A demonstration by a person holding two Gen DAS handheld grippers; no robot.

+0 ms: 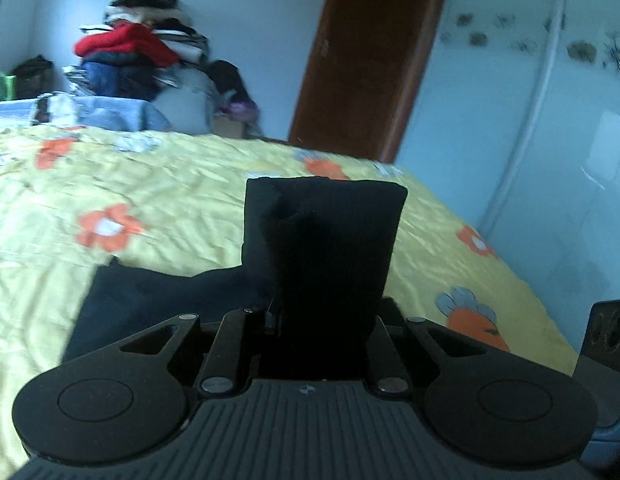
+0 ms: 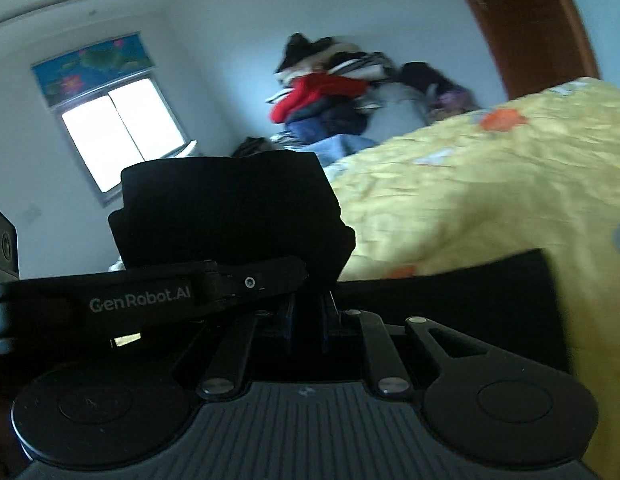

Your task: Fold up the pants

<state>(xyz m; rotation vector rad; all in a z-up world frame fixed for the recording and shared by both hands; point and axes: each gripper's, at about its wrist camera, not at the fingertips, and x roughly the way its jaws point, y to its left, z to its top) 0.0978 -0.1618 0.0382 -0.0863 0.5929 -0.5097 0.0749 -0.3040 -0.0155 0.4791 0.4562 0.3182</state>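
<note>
The black pants [image 1: 322,236] are held up over a bed with a yellow flowered cover [image 1: 181,188]. My left gripper [image 1: 318,312] is shut on the black pants; a folded end stands up over the fingers and hides them, and the rest trails down to the left onto the cover. My right gripper [image 2: 305,312] is shut on the black pants [image 2: 229,208] too; a bunched end rises above it and more cloth [image 2: 470,292] stretches right over the bed [image 2: 490,184]. The left gripper's body [image 2: 149,300] lies close at the left in the right wrist view.
A pile of clothes [image 1: 137,48] with a red garment sits past the far edge of the bed. A brown wooden door [image 1: 370,56] and a white wardrobe [image 1: 530,100] stand on the right. A window [image 2: 121,128] is on the far wall.
</note>
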